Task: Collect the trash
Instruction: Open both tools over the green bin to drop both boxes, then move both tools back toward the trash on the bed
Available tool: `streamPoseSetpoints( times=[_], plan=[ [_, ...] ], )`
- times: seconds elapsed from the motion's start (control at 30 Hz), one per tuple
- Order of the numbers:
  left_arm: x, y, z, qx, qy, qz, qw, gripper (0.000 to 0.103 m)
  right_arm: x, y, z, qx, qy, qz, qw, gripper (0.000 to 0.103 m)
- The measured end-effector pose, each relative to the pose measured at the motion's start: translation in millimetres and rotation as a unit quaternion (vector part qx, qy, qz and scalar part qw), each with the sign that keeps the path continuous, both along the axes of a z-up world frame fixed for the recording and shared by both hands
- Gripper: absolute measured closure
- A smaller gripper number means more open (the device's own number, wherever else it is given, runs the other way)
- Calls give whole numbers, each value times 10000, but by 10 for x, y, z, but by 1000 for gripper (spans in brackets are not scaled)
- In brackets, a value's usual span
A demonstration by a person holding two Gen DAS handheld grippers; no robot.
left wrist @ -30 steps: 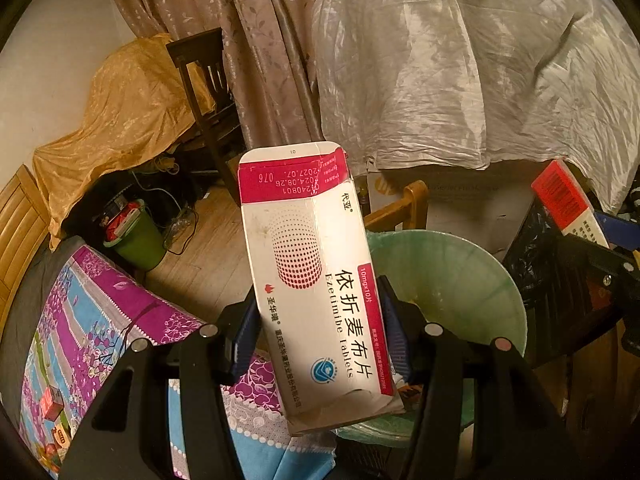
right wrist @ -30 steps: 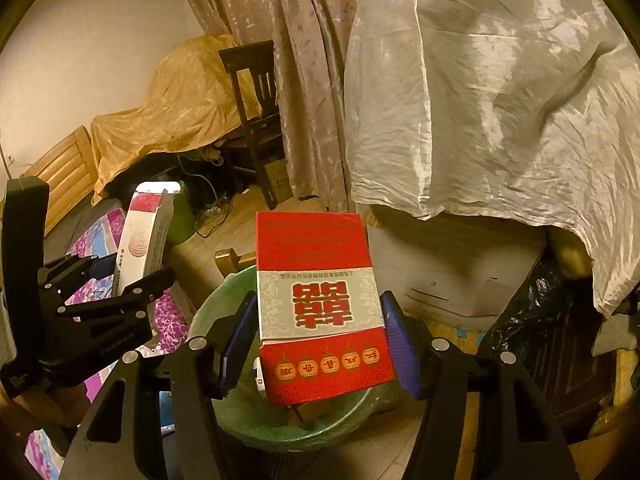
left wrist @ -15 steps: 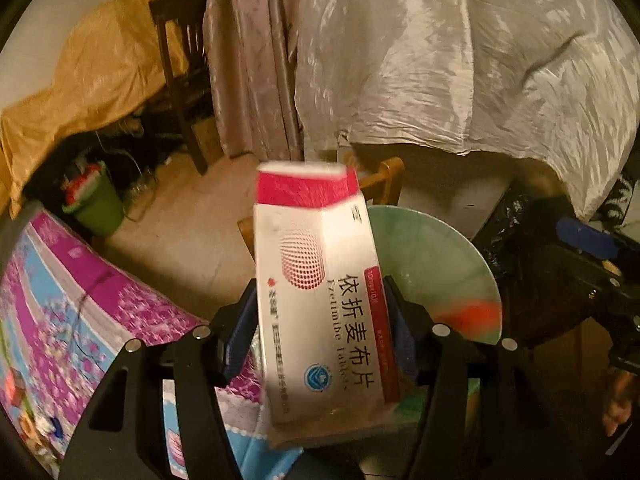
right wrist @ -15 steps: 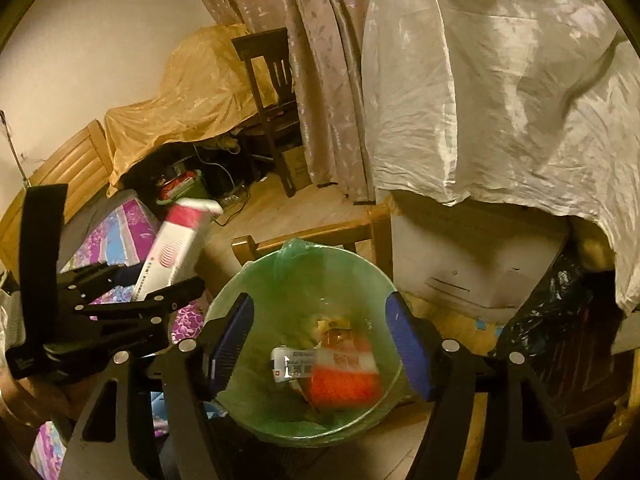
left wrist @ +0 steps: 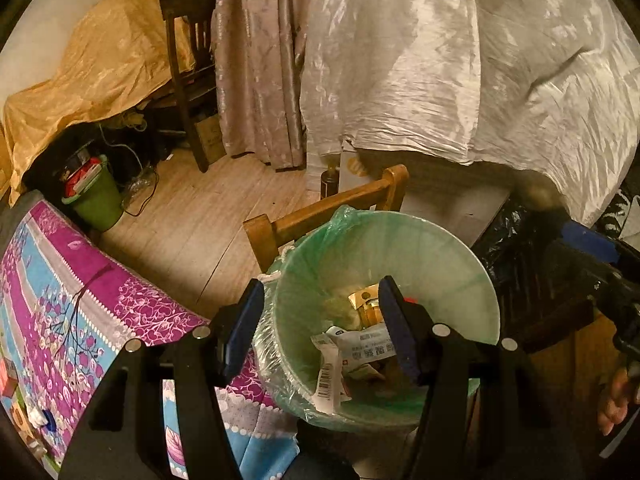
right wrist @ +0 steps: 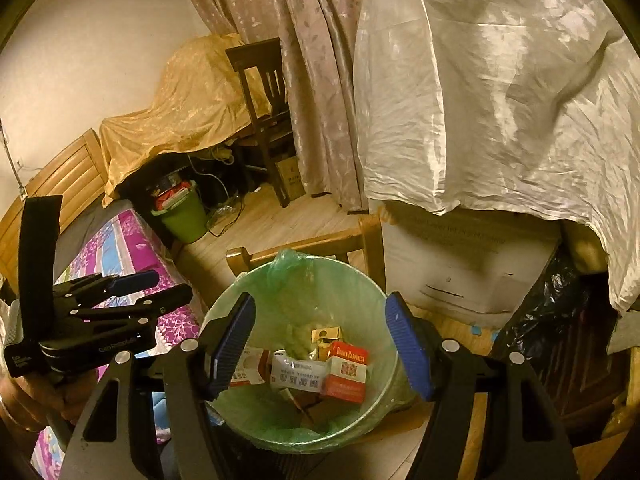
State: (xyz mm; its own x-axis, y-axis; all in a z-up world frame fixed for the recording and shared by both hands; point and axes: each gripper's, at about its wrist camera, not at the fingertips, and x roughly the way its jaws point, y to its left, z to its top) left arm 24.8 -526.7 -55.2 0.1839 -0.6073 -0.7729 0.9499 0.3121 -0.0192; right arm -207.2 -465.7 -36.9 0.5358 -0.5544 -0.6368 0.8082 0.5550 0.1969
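A bin with a green liner [left wrist: 460, 248] stands below both grippers. My left gripper [left wrist: 318, 320] hangs open over it with nothing between its blue pads. In the right wrist view the same bin [right wrist: 360, 280] holds a red carton [right wrist: 346, 372], a white and pink medicine box [right wrist: 248, 368] and other wrappers. My right gripper [right wrist: 320, 340] is open and empty above them. The left gripper [right wrist: 132, 292] also shows at the left edge of that view, and the right gripper [left wrist: 600, 256] at the right edge of the left wrist view.
A wooden chair back [left wrist: 340, 204] stands just behind the bin. A purple and blue patterned cloth [left wrist: 80, 312] lies to the left, a black bag [left wrist: 520, 248] to the right. Farther off are a green bucket [left wrist: 98, 200], a dark chair [left wrist: 188, 60] and a white sheet [left wrist: 460, 60].
The red carton left the right gripper and fell into the bin. The white and pink box then left the left gripper. Both jaws stand wider and empty; the left gripper tipped downward.
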Motion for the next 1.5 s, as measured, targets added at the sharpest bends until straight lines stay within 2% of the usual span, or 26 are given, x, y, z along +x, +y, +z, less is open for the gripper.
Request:
streamPoseSetpoints(
  times=[0.17,0.27,0.37,0.5,0.63,0.8,0.93,1.0,1.1,1.17,1.37,1.5],
  plan=[
    [-6,98,35,-75,-206,160,9996,46,3,111,70,-288,-222,-33,9993,34],
    [53,274,44,-218,-313,426,9984,41,50,226,109,-612,-273,-91,9977,34],
    [180,514,17,-243,-400,749,9961,41,137,387,160,-943,-404,-80,9947,34],
    [404,930,-8,-202,-548,1258,9903,41,358,559,182,-1091,-623,68,9921,34],
    [673,1462,-15,-198,-582,1890,9800,41,698,767,189,-1072,-743,439,9905,34],
    [932,2355,-75,-212,-451,2776,9594,41,1258,1128,210,-968,-713,1257,9848,34],
    [1054,3197,-201,-121,-290,3466,9375,41,1746,1519,216,-847,-615,1999,9742,34],
    [1100,3658,-293,-107,-131,3862,9223,41,1969,1756,207,-834,-552,2324,9675,34],
    [1164,4255,-458,-79,43,4399,8980,41,2344,2146,131,-720,-402,2927,9526,32],
    [1192,4632,-573,-31,130,4769,8789,41,2560,2347,63,-628,-285,3249,9432,32],
    [1226,5378,-811,-125,511,5473,8353,41,3312,3154,-258,-237,89,4371,8991,32],
    [1241,5544,-884,-140,574,5626,8246,41,3724,3592,-489,190,170,4958,8681,32]
  ],
)
